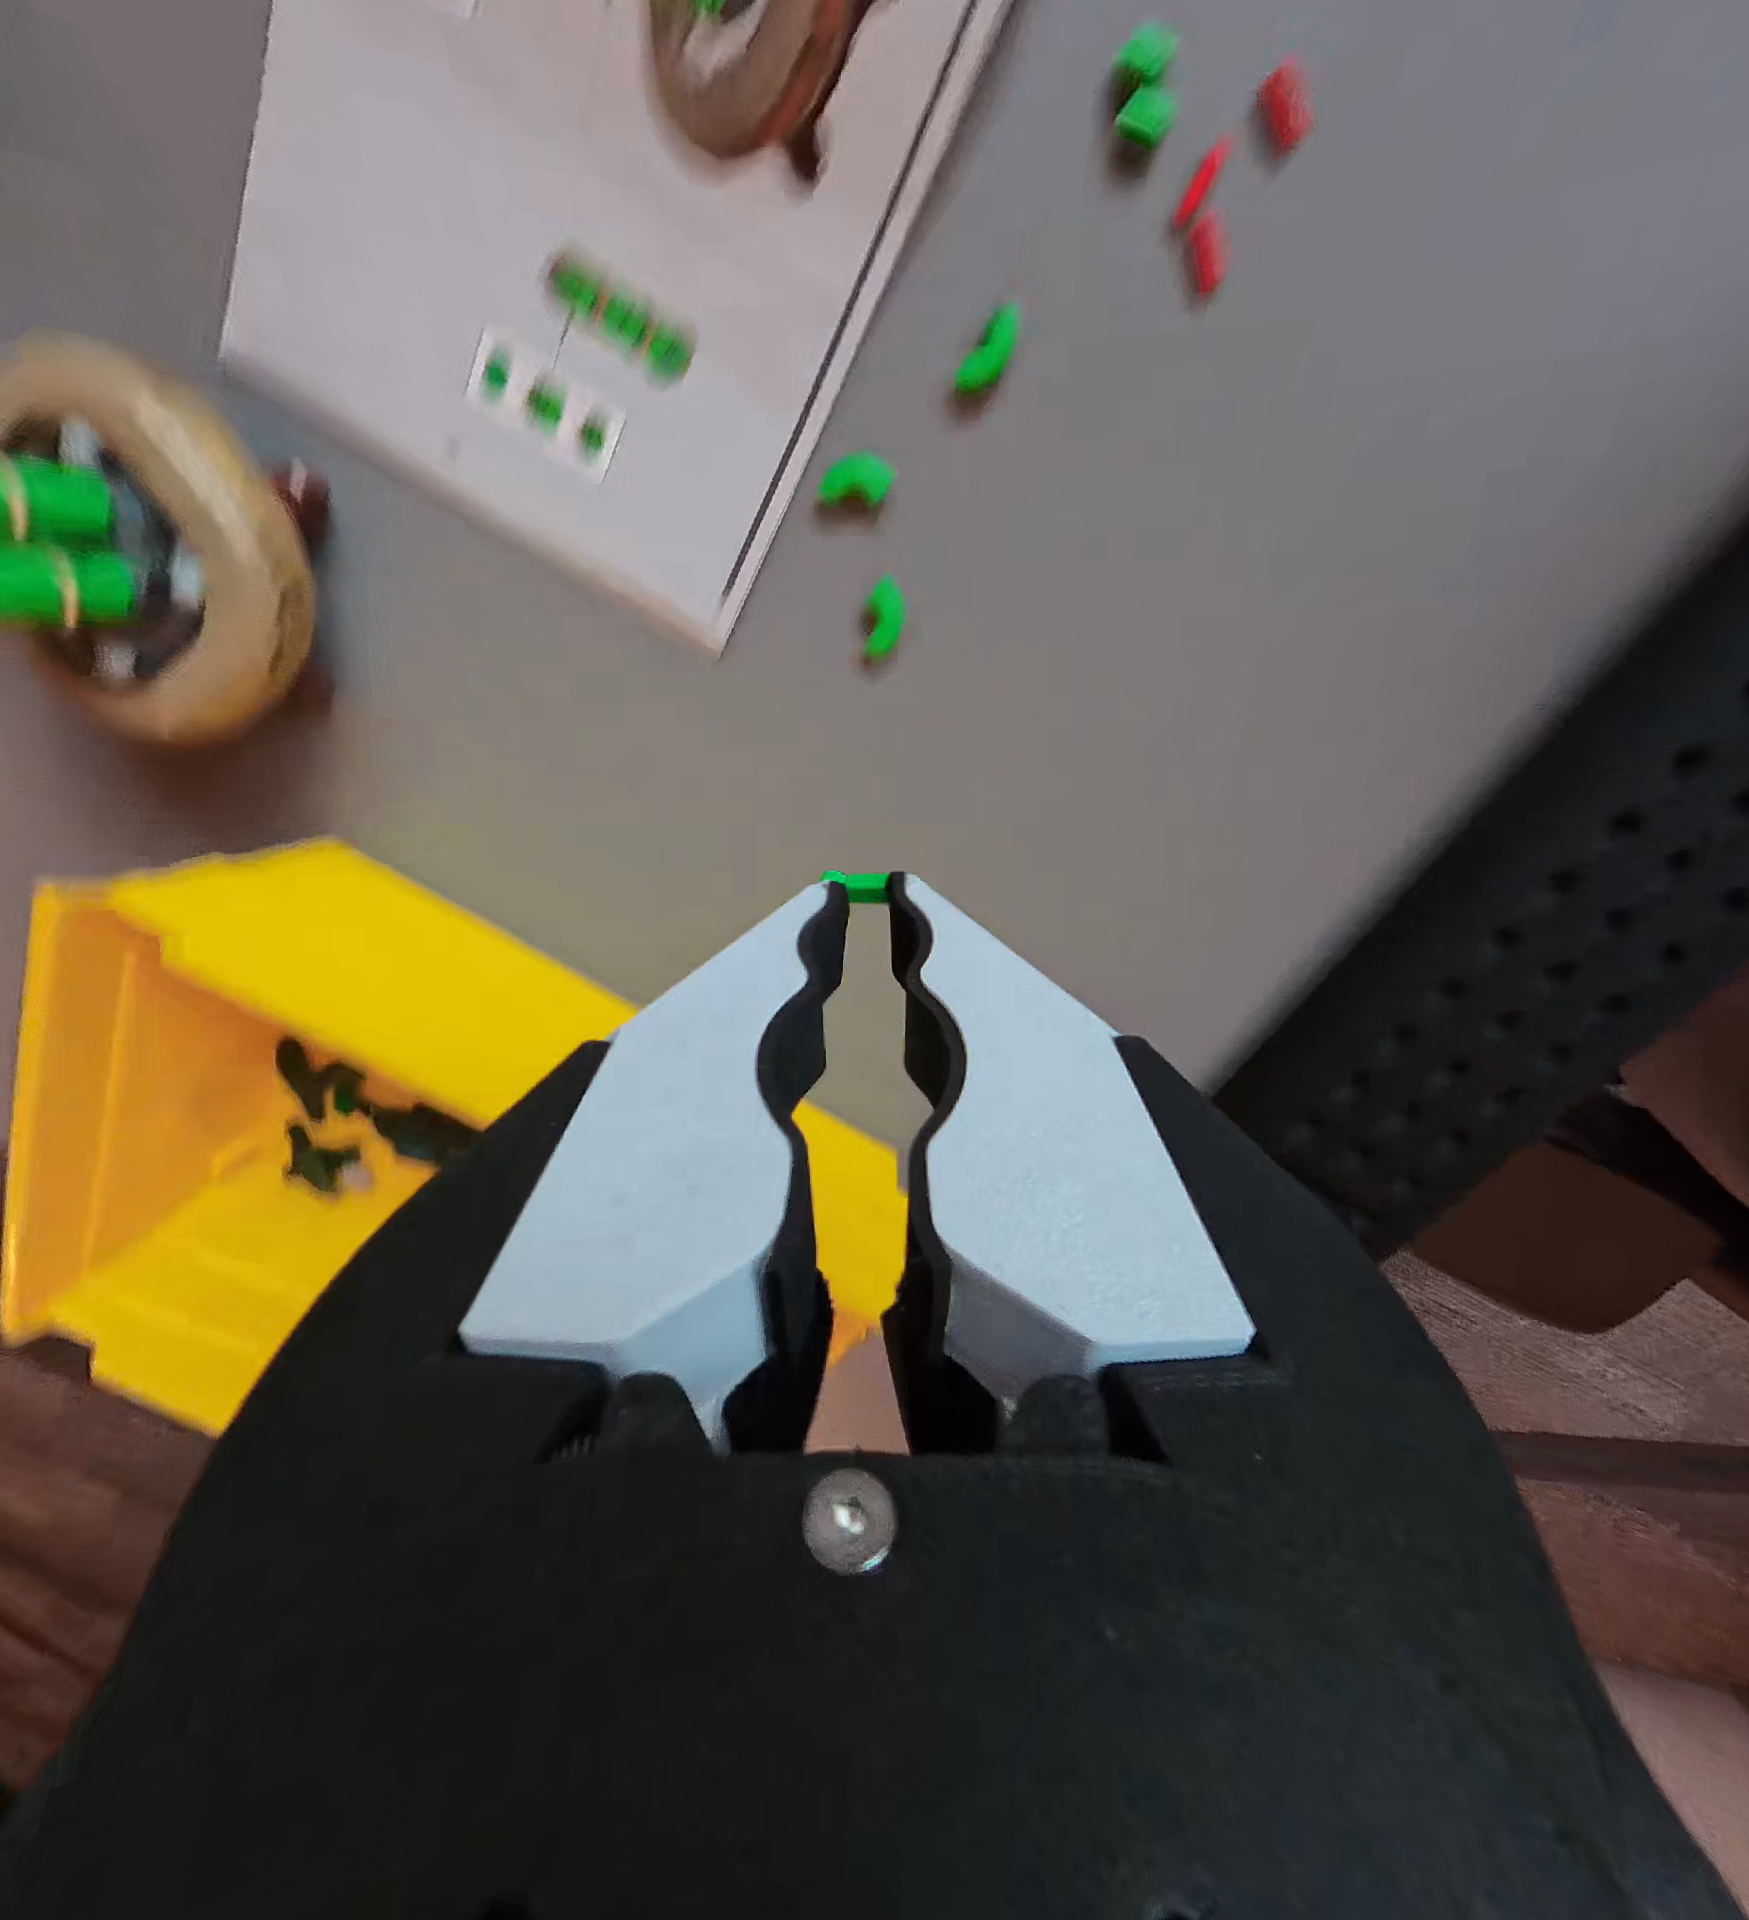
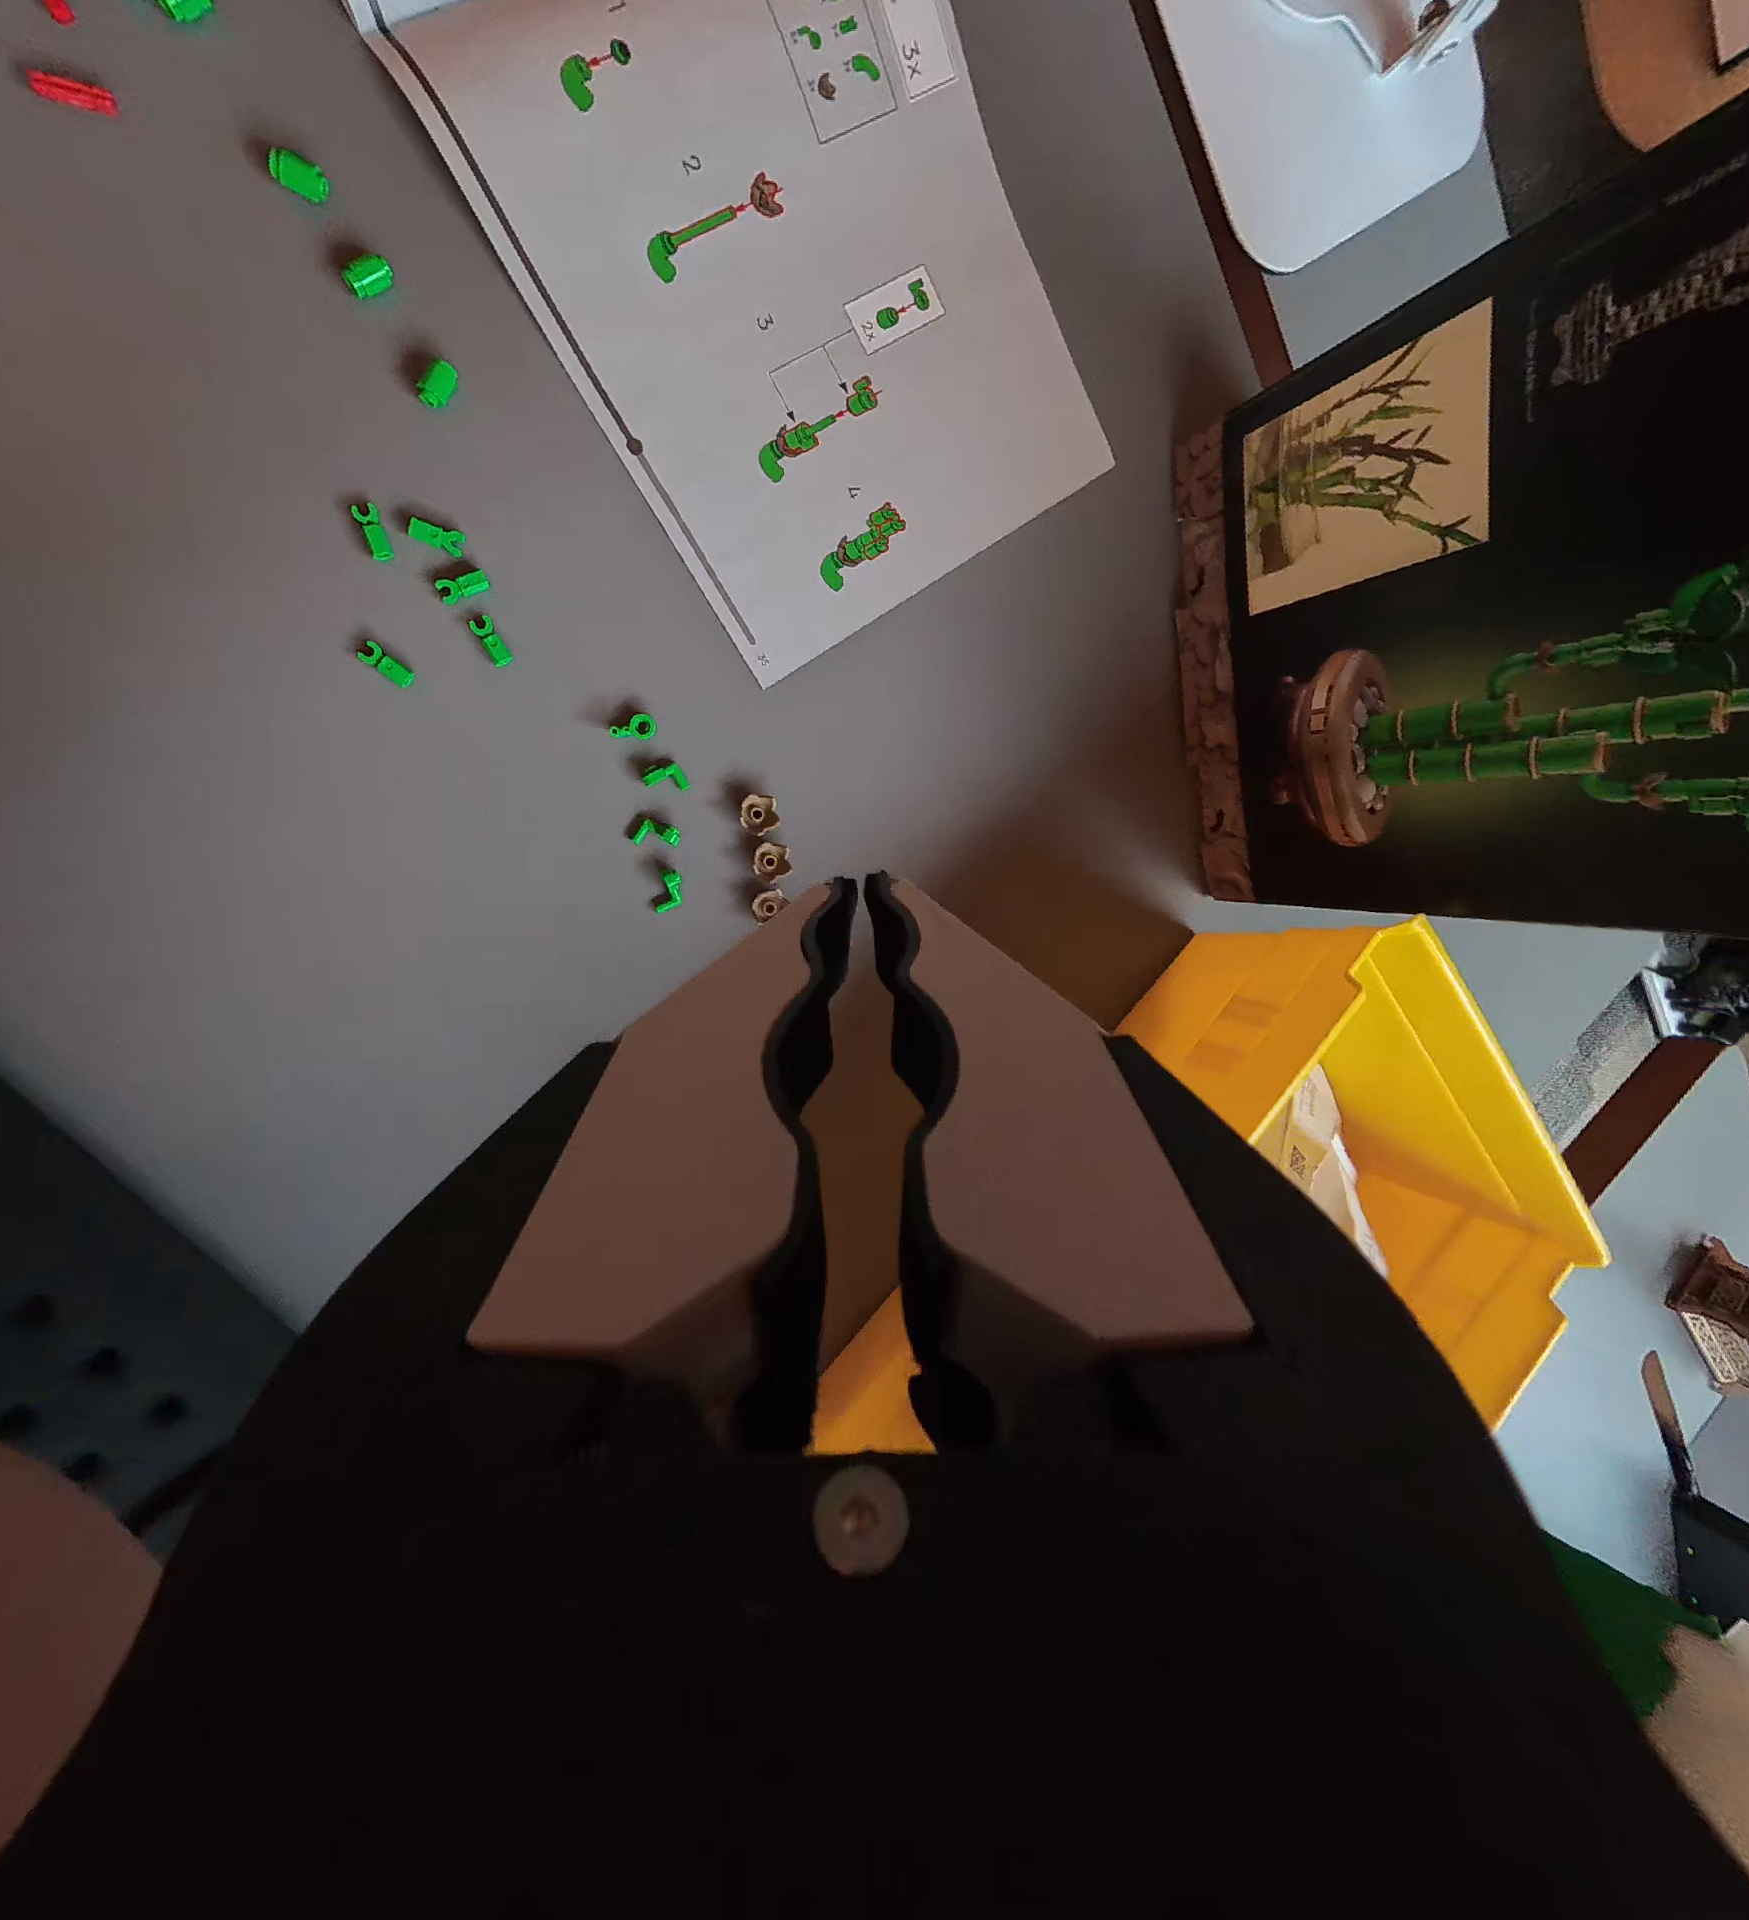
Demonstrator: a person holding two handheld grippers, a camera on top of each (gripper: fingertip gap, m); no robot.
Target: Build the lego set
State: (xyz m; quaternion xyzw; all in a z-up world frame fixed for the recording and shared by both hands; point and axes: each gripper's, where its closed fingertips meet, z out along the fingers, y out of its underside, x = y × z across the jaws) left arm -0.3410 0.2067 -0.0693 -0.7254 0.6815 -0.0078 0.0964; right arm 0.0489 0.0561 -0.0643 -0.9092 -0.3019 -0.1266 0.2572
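A: So, what does the left hand-held gripper [image 1: 867, 885] have?

B: A small green plastic lego piece [image 1: 862, 884], pinched at its tips above the grey tabletop [image 1: 1213, 644].

A: And the right hand-held gripper [image 2: 859, 886]?

B: Nearly closed, empty, beside 3 tan flower-shaped studs [image 2: 766, 858].

The open instruction booklet [image 2: 745, 312] bears printed step numbers and part counts; the black set box [image 2: 1535, 623] carries small lettering.

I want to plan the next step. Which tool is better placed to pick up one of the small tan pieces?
The right tool, probably. It holds nothing, and the tan pieces lie just beside its tips. The left tool is already shut on a small green piece.
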